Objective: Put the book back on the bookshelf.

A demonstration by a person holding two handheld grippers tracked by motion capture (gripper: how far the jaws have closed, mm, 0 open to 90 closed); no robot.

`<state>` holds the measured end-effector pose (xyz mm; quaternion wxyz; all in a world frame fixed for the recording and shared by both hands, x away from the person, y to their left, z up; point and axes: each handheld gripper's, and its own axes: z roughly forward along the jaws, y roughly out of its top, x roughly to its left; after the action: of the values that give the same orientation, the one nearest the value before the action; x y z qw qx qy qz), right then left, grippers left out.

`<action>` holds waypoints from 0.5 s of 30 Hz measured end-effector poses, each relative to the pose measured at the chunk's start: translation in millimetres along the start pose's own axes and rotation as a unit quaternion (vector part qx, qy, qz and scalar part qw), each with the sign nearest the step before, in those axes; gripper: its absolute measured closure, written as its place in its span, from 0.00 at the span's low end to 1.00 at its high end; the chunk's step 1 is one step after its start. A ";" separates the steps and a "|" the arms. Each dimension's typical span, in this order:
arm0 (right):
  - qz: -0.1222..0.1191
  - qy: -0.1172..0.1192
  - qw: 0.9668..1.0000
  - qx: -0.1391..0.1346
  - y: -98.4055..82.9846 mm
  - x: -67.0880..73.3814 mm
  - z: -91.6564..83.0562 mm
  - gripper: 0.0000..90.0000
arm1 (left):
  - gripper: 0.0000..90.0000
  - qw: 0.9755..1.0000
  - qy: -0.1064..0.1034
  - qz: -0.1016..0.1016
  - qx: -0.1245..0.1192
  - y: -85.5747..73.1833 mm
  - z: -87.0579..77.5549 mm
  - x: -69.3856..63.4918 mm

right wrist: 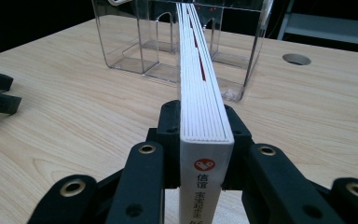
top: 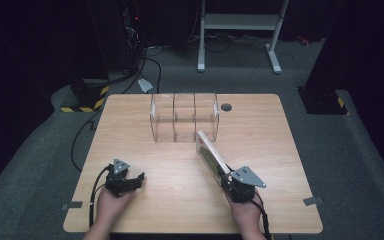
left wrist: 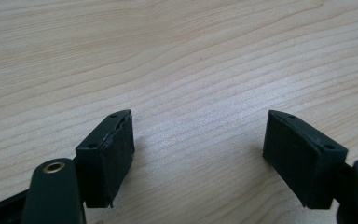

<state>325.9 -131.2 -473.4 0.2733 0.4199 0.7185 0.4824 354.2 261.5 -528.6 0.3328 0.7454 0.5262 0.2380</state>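
A book [top: 210, 154] with a white spine and red logo is held on edge above the table, tilted toward the clear rack. My right gripper [top: 227, 176] is shut on its near end; in the right gripper view the book [right wrist: 200, 93] runs straight ahead between the two jaws, spine toward the camera, with my right gripper [right wrist: 206, 122] clamped on both covers. The clear acrylic rack [top: 184, 117] with three compartments stands at the table's back middle, just beyond the book's far end. My left gripper [top: 136, 180] rests low at the front left, open, its pads [left wrist: 114, 149] wide apart over bare wood.
The wooden table [top: 130, 130] has a round cable hole [top: 226, 106] right of the rack. Black cables and a white frame stand on the floor behind. In the right gripper view the rack [right wrist: 135, 42] stands ahead, the left gripper's jaws at the left edge.
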 end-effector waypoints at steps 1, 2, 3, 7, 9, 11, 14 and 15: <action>0.000 -0.001 1.000 -0.001 -0.1 0.1 0.0 0.83 | 0.27 1.000 0.000 0.000 0.000 0.0 0.0 0.1; -0.001 -0.001 1.000 -0.001 0.0 0.1 0.2 0.83 | 0.27 1.000 0.000 0.000 0.000 0.0 0.0 0.0; -0.003 -0.001 1.000 -0.001 0.0 0.2 0.4 0.83 | 0.27 1.000 0.000 0.000 0.000 0.0 0.0 0.1; 0.000 -0.002 1.000 -0.002 -0.4 -0.7 0.4 0.83 | 0.27 1.000 0.000 0.000 0.000 0.0 0.0 0.0; 0.000 -0.001 1.000 -0.004 -0.5 -1.1 0.5 0.83 | 0.27 1.000 0.000 0.000 0.000 0.1 0.0 0.1; -0.002 -0.002 1.000 -0.002 -0.4 -0.8 0.4 0.83 | 0.27 1.000 -0.001 0.000 0.000 0.1 0.1 0.0; 0.002 -0.005 1.000 0.002 0.6 0.8 0.4 0.83 | 0.27 1.000 -0.002 0.000 -0.001 0.0 0.2 -0.4; -0.003 -0.007 1.000 0.005 1.2 1.5 0.2 0.83 | 0.27 1.000 -0.002 0.001 0.000 0.1 0.2 -0.3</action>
<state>325.7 -129.6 -472.4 0.2779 0.4227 0.7201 0.4749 354.3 261.2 -528.7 0.3339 0.7466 0.5243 0.2369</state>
